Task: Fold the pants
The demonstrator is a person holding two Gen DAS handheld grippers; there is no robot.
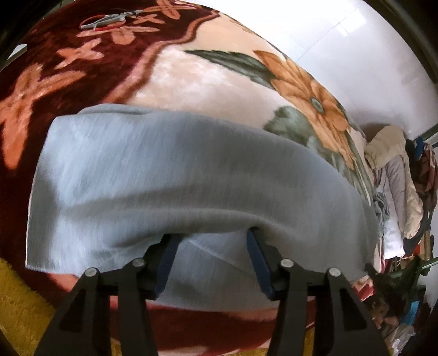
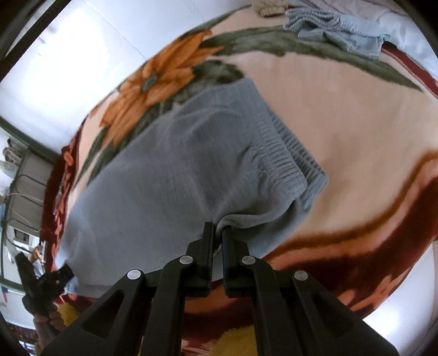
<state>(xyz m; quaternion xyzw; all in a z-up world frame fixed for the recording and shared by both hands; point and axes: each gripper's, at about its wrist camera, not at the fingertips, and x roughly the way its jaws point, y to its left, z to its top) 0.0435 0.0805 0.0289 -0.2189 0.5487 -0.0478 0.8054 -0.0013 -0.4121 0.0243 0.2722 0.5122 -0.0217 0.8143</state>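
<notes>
Grey pants (image 1: 169,175) lie folded on the floral blanket (image 1: 208,82), spanning from its dark red border toward the orange-flower side, ribbed waistband (image 2: 295,161) toward the blanket's middle. Left gripper (image 1: 210,241): fingers (image 1: 256,254) spread, tips tucked under the near fold of the pants, cloth draped over them; no pinch visible. Right gripper (image 2: 217,232): fingers pressed nearly together, pinching the near pants edge just beside the waistband; scissors (image 1: 109,20) lie on the far red border, and a second blue-grey garment (image 2: 336,24) lies at the far blanket edge, well apart from the pants.
</notes>
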